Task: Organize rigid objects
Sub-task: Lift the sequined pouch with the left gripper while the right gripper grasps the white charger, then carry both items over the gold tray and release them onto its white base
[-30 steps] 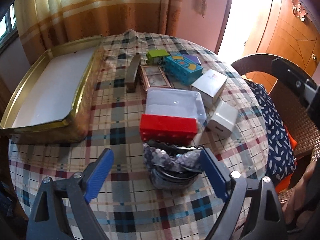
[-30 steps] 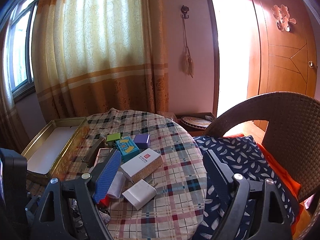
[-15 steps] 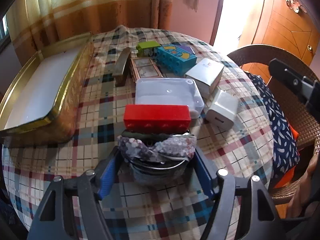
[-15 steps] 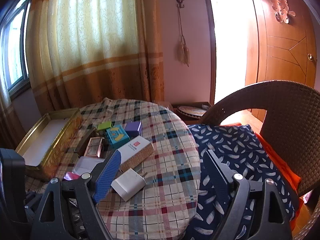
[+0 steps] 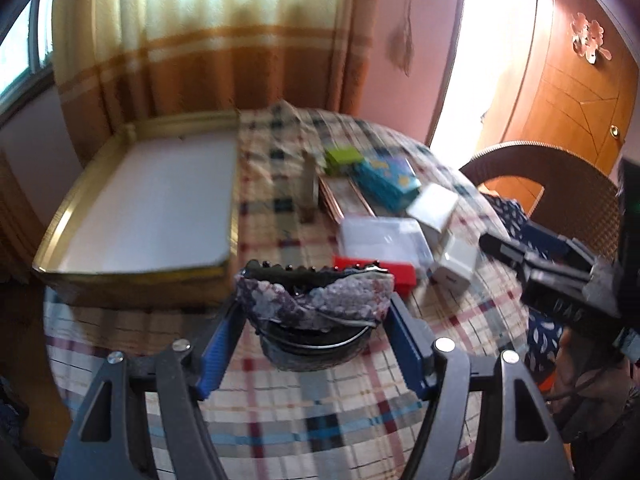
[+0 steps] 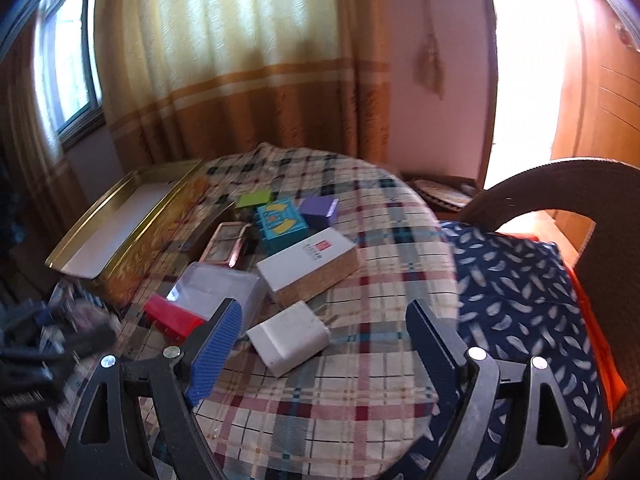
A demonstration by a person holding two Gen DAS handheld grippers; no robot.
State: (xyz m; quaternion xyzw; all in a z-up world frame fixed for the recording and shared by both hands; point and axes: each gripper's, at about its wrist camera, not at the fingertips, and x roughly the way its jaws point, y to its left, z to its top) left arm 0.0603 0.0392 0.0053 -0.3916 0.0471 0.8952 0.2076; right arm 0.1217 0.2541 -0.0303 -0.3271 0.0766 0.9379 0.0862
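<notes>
Left wrist view: left hand-held gripper point(image 5: 316, 320) clamps the pouch point(image 5: 312, 312); tray point(image 5: 132, 268) sits forward-left. Right hand-held gripper point(image 6: 324, 344) gapes empty.

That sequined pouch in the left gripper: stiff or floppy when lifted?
Probably semi-floppy: the sequined pouch sags over the round dark thing under it. The left gripper pinches its sides, so the rim may buckle. Sequins look slick; it might slip. Looks light.
</notes>
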